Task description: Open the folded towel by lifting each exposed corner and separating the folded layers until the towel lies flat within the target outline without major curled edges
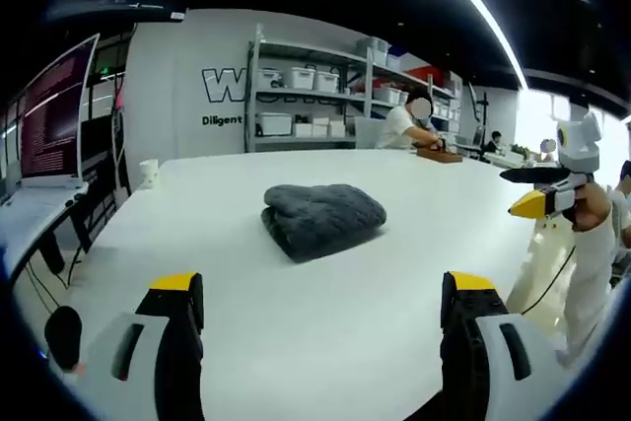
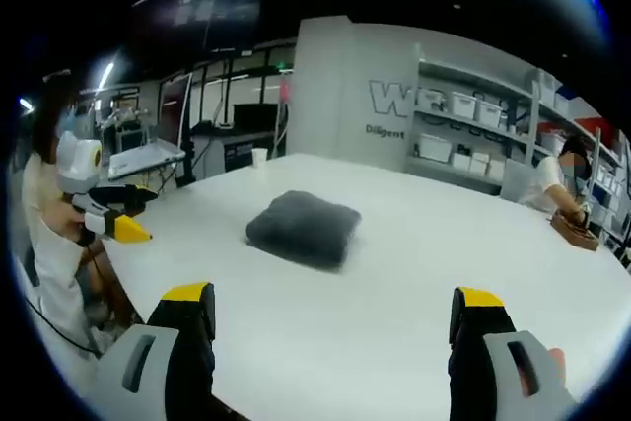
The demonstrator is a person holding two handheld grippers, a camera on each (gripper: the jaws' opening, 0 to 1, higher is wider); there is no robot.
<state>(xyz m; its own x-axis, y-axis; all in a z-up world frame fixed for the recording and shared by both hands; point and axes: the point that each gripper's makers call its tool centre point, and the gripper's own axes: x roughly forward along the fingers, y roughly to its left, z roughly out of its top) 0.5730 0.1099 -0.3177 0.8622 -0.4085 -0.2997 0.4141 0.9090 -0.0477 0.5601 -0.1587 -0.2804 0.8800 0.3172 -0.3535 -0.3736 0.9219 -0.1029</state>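
Note:
A dark grey towel (image 1: 322, 219) lies folded in a thick bundle near the middle of the white table (image 1: 296, 342). My left gripper (image 1: 323, 288) hovers over the table's near edge, short of the towel, open with nothing between its yellow-tipped jaws. My right gripper (image 1: 540, 194) comes in from the right, held in a hand beyond the table's edge. In the right gripper view the towel (image 2: 304, 227) sits ahead of my right gripper (image 2: 333, 295), which is open and holds nothing. The left gripper (image 2: 113, 219) shows at the left, off the table's side.
A white cup (image 1: 148, 173) stands at the table's far left corner. A person sits at the far end beside a wooden box (image 1: 439, 155). Shelves with white bins (image 1: 315, 96) line the back wall. A monitor (image 1: 54, 115) stands at the left.

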